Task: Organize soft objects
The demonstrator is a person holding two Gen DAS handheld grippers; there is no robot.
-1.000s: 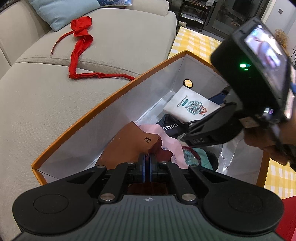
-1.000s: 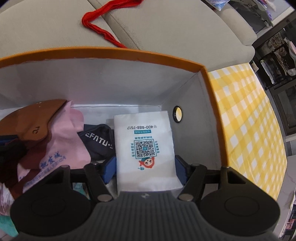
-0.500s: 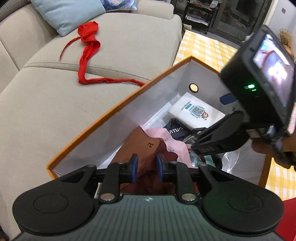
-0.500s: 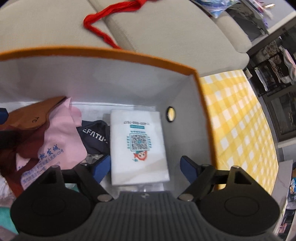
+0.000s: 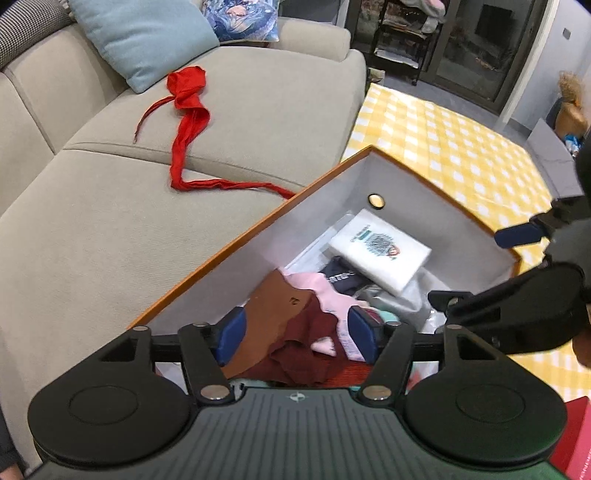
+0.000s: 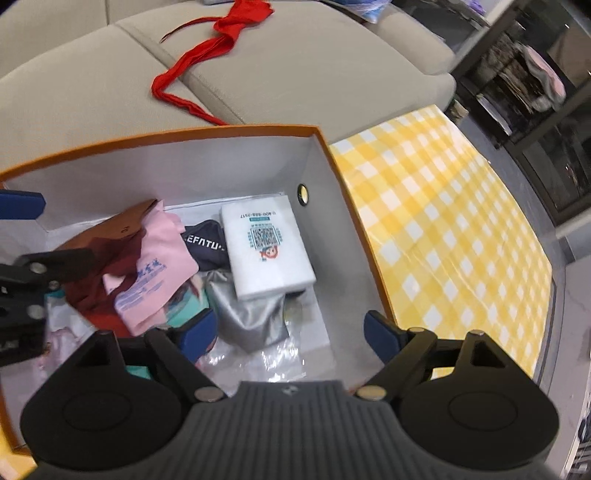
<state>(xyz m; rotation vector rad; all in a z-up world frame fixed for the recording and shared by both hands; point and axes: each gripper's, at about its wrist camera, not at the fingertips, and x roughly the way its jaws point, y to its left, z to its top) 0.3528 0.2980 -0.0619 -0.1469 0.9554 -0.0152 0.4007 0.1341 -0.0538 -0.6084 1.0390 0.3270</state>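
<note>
Soft crumpled cloths (image 6: pixel 147 258) in rectangular orange-rimmed box (image 6: pixel 332 206), flat white pkg (image 6: pixel 266 247) alongside

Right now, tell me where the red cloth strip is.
The red cloth strip lies on the beige sofa below the light blue cushion, its tail reaching the orange-rimmed box.

One orange box (image 6: pixel 334 166) holds one white packet (image 6: pixel 267 247) and one pink cloth (image 6: pixel 157 266). One red ribbon (image 5: pixel 188 122) (on the sofa (image 5: pixel 92 221)) and two cushions (image 5: pixel 144 33) lie beyond.
</note>
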